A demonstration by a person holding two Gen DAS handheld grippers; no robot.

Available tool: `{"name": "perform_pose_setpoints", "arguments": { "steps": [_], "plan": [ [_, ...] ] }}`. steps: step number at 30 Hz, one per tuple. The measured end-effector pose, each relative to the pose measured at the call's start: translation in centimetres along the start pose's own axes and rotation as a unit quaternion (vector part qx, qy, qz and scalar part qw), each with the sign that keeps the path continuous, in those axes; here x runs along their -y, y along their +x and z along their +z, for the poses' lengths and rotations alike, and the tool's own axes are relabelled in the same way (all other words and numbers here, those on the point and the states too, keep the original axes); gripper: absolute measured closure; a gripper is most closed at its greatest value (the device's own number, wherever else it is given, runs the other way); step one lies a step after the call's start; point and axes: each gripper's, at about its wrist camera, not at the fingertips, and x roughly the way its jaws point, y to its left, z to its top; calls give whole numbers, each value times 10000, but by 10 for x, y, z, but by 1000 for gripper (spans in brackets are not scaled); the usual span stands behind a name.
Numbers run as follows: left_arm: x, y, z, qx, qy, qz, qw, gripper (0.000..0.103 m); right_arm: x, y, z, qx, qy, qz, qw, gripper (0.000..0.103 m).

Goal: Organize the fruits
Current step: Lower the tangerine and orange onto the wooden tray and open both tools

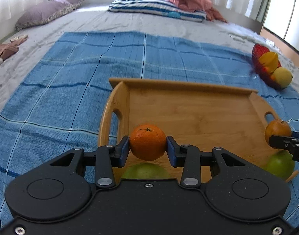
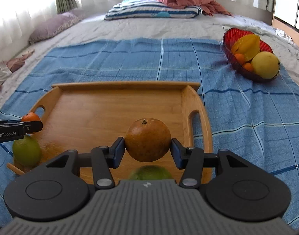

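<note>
Holding one fruit in each claw above a wooden tray (image 2: 94,105) on a bed.

Left claw (image 1: 147,148) is closed on a bright orange (image 1: 147,145), its pads pressing both sides. Right claw (image 2: 148,149) is closed on a larger brownish fruit (image 2: 148,140). Two green fruits (image 2: 26,150) lie at the tray's near edge, below the claws. Well apart to the right, on the blue cloth (image 2: 237,113), a red bowl (image 2: 230,37) holds more fruit.
</note>
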Motion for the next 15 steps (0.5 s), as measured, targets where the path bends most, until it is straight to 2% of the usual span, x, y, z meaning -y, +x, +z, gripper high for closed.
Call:
{"name": "perform_pose_setpoints", "arguments": {
  "steps": [8, 15],
  "plan": [
    [2, 12, 0, -162, 41, 82, 9998, 65, -3, 14, 2, -208, -64, -283, 9994, 49],
    [1, 17, -1, -235, 30, 127, 9996, 65, -2, 19, 2, -299, -60, -361, 9989, 49]
  ]
}}
